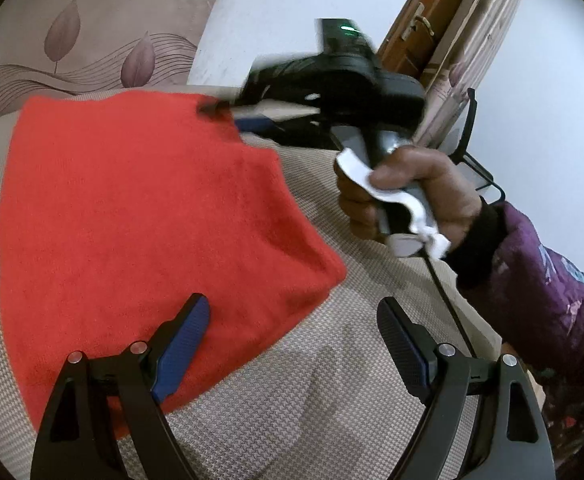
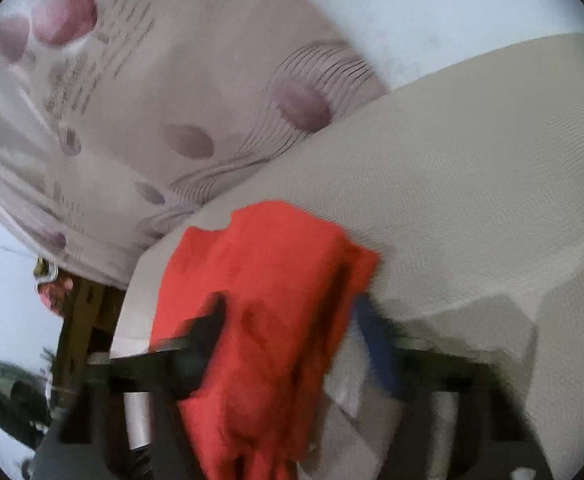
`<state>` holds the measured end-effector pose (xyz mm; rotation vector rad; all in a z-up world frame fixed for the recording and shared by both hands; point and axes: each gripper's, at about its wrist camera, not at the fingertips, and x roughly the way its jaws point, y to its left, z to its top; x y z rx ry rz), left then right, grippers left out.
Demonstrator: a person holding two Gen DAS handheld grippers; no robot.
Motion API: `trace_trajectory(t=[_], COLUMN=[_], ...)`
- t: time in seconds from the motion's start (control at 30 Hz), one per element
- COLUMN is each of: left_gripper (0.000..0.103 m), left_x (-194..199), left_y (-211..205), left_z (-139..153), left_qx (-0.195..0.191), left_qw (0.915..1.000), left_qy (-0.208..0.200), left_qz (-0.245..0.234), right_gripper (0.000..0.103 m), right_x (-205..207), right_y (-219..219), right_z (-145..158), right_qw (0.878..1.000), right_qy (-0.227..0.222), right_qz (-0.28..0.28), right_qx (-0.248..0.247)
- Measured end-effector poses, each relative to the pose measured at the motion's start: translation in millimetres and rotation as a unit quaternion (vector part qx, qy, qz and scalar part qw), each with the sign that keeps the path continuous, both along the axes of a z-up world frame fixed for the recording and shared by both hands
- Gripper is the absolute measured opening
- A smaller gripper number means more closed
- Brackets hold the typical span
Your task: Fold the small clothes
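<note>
Currently the red cloth lies spread on the beige woven surface, its far corner pinched by the right gripper, whose jaws are closed on the fabric. In the right wrist view the cloth bunches between the blurred fingers and hangs in folds toward the camera. A hand in a dark cuff and purple patterned sleeve grasps that gripper's handle. The left gripper hovers with jaws wide apart and empty, its left finger over the cloth's near edge. A leaf-patterned curtain hangs behind, with a wooden door further right.
</note>
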<state>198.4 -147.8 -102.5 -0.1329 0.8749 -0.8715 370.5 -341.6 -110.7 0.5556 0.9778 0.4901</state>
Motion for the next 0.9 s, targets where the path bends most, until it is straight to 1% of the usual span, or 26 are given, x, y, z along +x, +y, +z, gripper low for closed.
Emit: trace_trajectory(t=[0.03,0.13,0.17,0.23,0.27,0.3,0.33,0.37,0.4,0.43,0.5,0.53,0.57,0.63,0.7,0.77,0.87,0.9], left_gripper=[0.085,0.085,0.085,0.085,0.085,0.085,0.085,0.085,0.085,0.085,0.085,0.085,0.085,0.085,0.085,0.085,0.085,0.085], left_x=[0,1,1,2,2,2,2,2,2,2,2,1,1,1,1,1,1,1], left_y=[0,1,1,1,1,1,1,1,1,1,1,1,1,1,1,1,1,1], left_z=[0,0,0,0,0,0,0,0,0,0,-1,-1,-1,-1,-1,-1,-1,-1], left_qx=[-0.001,-0.006,-0.006,-0.006,-0.006,-0.006,-0.006,-0.006,-0.006,-0.006,-0.006,-0.006,-0.007,-0.006,-0.006,-0.006,-0.007,-0.007], left_qw=[1.0,1.0,1.0,1.0,1.0,1.0,1.0,1.0,1.0,1.0,1.0,1.0,1.0,1.0,1.0,1.0,1.0,1.0], left_qy=[0.0,0.003,0.004,0.004,0.004,0.004,0.004,0.004,0.004,0.004,0.004,0.005,0.005,0.005,0.005,0.005,0.005,0.006], left_qz=[0.0,0.0,-0.001,-0.001,-0.001,-0.001,-0.001,-0.001,-0.001,-0.001,-0.001,-0.001,-0.001,-0.001,-0.001,-0.001,-0.001,-0.001], right_gripper=[0.007,0.005,0.005,0.004,0.004,0.005,0.008,0.013,0.013,0.016,0.035,0.063,0.082,0.082,0.082,0.083,0.084,0.083], right_x=[2,-3,-2,1,1,1,1,1,0,-3,-12,-16,-20,-27,-30,-30,-26,-24], right_y=[6,3,-3,-13,-17,-15,-15,-19,-23,-27,-36,-38,-39,-36,-27,-18,0,8], right_z=[-2,3,-5,-20,-17,-14,-12,-13,-13,-13,-7,-5,-3,-2,-8,-9,-12,-12], right_qw=[1.0,0.999,0.999,0.999,1.0,1.0,0.999,1.0,0.999,0.999,0.998,0.998,0.998,0.997,0.997,0.997,0.993,0.993], right_qy=[0.007,-0.016,-0.008,0.016,0.01,0.004,0.003,0.009,0.012,0.013,0.016,0.019,0.022,0.025,0.053,0.051,0.053,0.048], right_qz=[0.001,-0.015,-0.021,-0.028,-0.026,-0.021,-0.021,-0.025,-0.029,-0.033,-0.05,-0.051,-0.044,-0.016,0.011,0.032,0.077,0.085], right_qx=[-0.016,-0.042,-0.045,-0.018,-0.013,-0.021,-0.023,-0.003,0.017,0.034,0.042,0.044,0.05,0.068,0.059,0.052,0.07,0.062])
